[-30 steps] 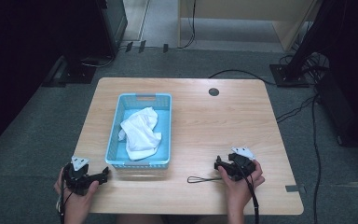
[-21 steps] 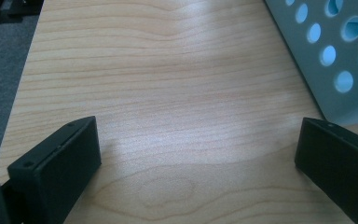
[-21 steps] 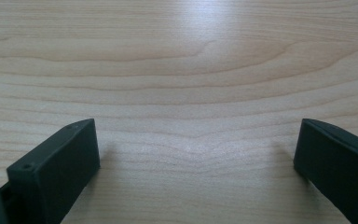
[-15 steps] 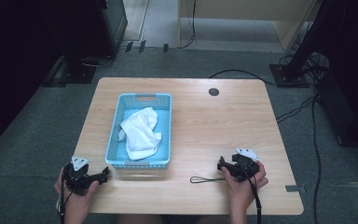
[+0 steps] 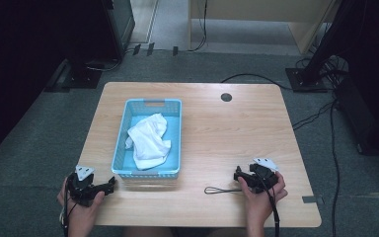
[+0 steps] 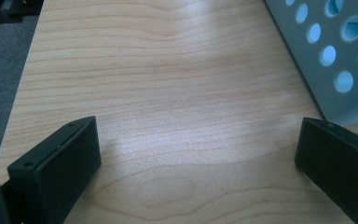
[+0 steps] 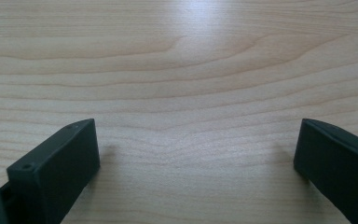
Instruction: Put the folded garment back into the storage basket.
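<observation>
The white cloth lies crumpled in the blue basket, long axis running 12 to 6. It sits at about 1 o'clock from the nearer left gripper, jaws wide and empty. The right gripper, also wide, has drifted slightly toward 4 o'clock on the bench.

Round dark grommet in tabletop.

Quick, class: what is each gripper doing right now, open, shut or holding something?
Left gripper: open, holding nothing, over bare table beside the blue basket.
Right gripper: open, holding nothing, over bare table.
</observation>
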A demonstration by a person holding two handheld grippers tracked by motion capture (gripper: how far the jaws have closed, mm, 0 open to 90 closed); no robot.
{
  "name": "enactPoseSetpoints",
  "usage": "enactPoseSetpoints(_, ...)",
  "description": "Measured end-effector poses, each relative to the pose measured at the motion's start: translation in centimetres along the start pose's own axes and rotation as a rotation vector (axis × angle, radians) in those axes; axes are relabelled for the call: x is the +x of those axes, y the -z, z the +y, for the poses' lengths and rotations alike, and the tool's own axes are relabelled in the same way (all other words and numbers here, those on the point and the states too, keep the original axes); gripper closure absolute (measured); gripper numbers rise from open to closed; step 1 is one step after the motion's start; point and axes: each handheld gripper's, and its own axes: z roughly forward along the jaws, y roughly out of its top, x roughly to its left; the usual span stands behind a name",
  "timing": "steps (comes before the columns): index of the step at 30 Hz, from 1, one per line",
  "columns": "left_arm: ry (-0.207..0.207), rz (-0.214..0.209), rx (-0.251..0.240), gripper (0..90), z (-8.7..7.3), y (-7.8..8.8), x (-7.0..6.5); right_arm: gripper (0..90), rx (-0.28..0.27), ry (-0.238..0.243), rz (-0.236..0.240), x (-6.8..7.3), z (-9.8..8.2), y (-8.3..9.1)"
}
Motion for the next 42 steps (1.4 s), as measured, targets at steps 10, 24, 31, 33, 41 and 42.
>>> enactPoseSetpoints(10, 0.000, 0.000, 0.000, 0.0, 0.0, 0.0, 0.0, 0.0, -0.002, -0.010, -0.009, -0.6, -0.1, 0.1)
enactPoseSetpoints(24, 0.000, 0.000, 0.000, 0.1, 0.0, 0.0, 0.0, 0.0, -0.001, -0.020, -0.020, -1.6, -0.2, 0.3)
enactPoseSetpoints(31, 0.000, 0.000, 0.000, 0.0, 0.0, 0.0, 0.0, 0.0, -0.002, -0.025, -0.029, -2.1, -0.3, 0.3)
enactPoseSetpoints(33, 0.000, 0.000, 0.000, 0.0, 0.0, 0.0, 0.0, 0.0, -0.003, -0.031, -0.030, -2.3, -0.3, 0.4)
enactPoseSetpoints(41, 0.000, 0.000, 0.000, 0.1, 0.0, 0.0, 0.0, 0.0, -0.001, -0.043, -0.042, -3.0, -0.4, 0.5)
enactPoseSetpoints(42, 0.000, 0.000, 0.000, 0.1, 0.0, 0.0, 0.0, 0.0, -0.001, -0.043, -0.042, -3.0, -0.4, 0.5)
